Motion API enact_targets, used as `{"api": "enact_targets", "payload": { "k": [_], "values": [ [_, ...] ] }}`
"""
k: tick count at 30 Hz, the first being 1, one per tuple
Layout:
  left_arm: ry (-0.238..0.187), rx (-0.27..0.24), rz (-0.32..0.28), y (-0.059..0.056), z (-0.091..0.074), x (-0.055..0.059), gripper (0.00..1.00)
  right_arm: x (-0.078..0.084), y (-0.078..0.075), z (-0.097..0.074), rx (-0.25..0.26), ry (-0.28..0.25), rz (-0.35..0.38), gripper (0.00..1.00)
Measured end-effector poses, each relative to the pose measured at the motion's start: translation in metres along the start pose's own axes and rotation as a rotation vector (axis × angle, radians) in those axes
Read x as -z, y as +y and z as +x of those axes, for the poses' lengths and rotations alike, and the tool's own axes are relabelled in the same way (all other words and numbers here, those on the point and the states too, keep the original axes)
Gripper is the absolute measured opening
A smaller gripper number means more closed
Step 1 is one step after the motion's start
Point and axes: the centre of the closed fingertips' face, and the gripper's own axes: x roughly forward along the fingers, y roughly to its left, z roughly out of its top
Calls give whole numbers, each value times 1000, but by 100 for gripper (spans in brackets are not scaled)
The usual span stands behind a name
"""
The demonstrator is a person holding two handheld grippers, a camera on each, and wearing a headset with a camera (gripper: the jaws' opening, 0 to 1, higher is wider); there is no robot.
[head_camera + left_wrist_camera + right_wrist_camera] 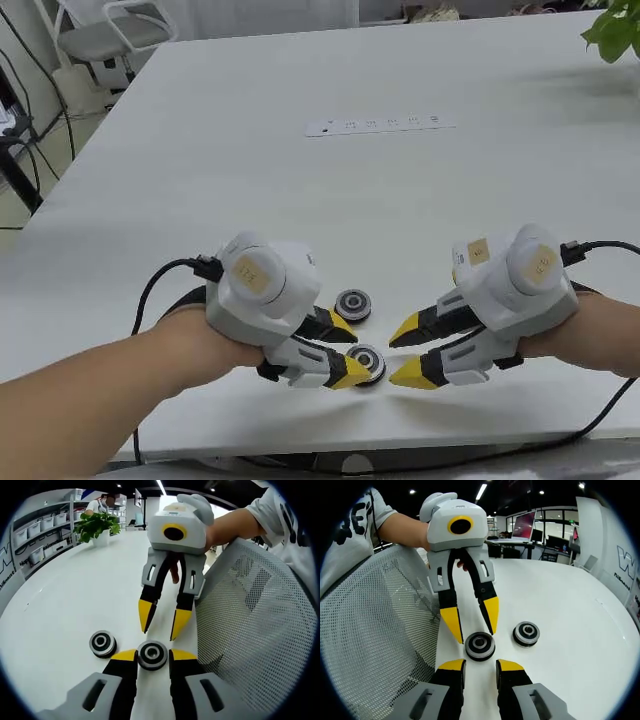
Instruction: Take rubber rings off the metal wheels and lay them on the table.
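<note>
Two small metal wheels, each with a black rubber ring around it, lie flat near the table's front edge. The nearer wheel [367,362] [152,654] [480,646] sits between the yellow tips of my left gripper [355,352] [152,655] [476,636], whose jaws stand open close on either side of it. My right gripper [392,362] [480,664] [159,635] faces it from the other side, open, tips just short of this wheel. The second wheel [352,304] [102,644] [526,633] lies free a little farther in.
A white power strip [380,126] lies mid-table, and a green plant [615,30] [97,525] is at the far right corner. A mesh chair back [250,630] [375,630] stands just off the table's front edge [330,440]. An office chair [110,30] stands beyond the far left corner.
</note>
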Motion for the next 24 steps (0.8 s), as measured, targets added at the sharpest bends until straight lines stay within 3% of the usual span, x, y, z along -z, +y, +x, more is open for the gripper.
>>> {"api": "enact_targets", "payload": {
  "k": [9,24],
  "values": [
    [22,5,17,-2,4,5,13,1,1,1,-7,3,2,22],
    [12,-23,67,1,6,5,8,1,2,4,-5,-5,15,25]
  ]
}}
